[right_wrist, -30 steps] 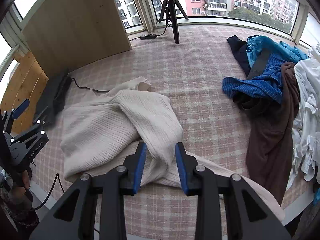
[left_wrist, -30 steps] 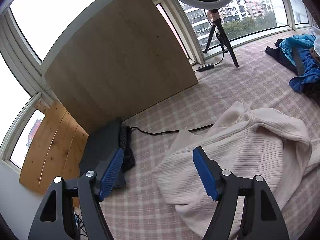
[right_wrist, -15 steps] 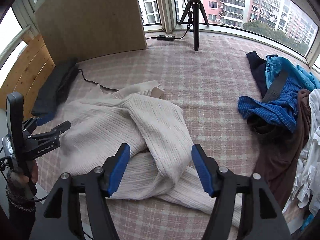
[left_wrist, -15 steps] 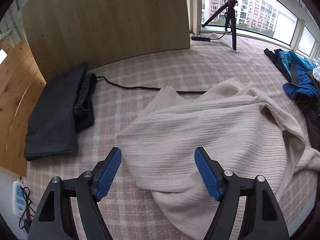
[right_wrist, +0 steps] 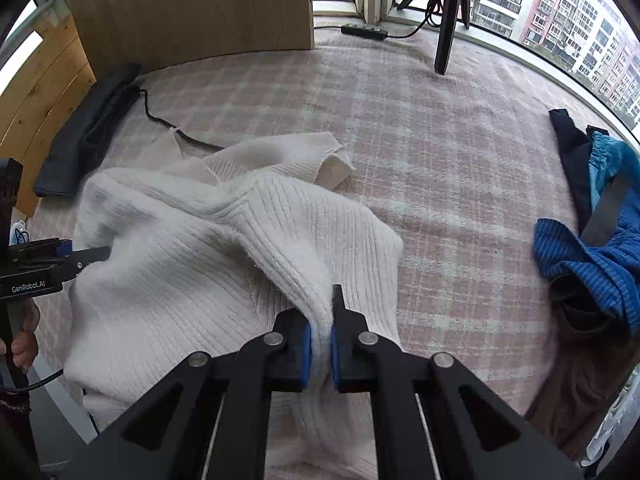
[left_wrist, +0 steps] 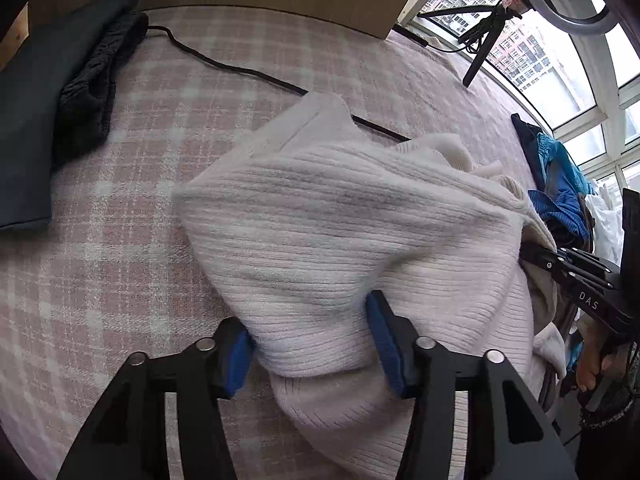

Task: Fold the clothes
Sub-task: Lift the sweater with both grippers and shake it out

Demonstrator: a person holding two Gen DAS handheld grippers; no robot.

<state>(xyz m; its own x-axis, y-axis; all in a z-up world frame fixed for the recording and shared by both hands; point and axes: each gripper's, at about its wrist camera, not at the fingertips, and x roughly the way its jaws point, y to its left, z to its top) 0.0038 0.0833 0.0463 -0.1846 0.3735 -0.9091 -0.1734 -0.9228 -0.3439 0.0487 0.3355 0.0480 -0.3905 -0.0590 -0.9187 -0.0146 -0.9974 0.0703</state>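
A cream ribbed sweater [left_wrist: 340, 220] lies crumpled on the pink checked blanket [left_wrist: 120, 280]. My left gripper [left_wrist: 310, 344] is half closed around a thick fold at the sweater's near edge. Its blue pads [left_wrist: 384, 340] touch the cloth on both sides, with a wide gap still between them. In the right wrist view the sweater [right_wrist: 192, 280] fills the lower left, and my right gripper [right_wrist: 320, 344] is shut on a pinched ridge of it. The left gripper [right_wrist: 96, 254] shows there at the sweater's left edge. The right gripper [left_wrist: 532, 254] enters the left wrist view from the right.
Folded dark clothes [right_wrist: 84, 128] lie at the far left beside a black cable [right_wrist: 160, 120]. Blue and brown garments [right_wrist: 592, 248] are heaped at the right. A tripod [right_wrist: 448, 20], a power strip [right_wrist: 364, 31] and a wooden board [right_wrist: 192, 8] stand at the back.
Both grippers have dropped down onto the sweater. The right one went from open to shut on a ridge of cloth. The left one has narrowed around a fold.
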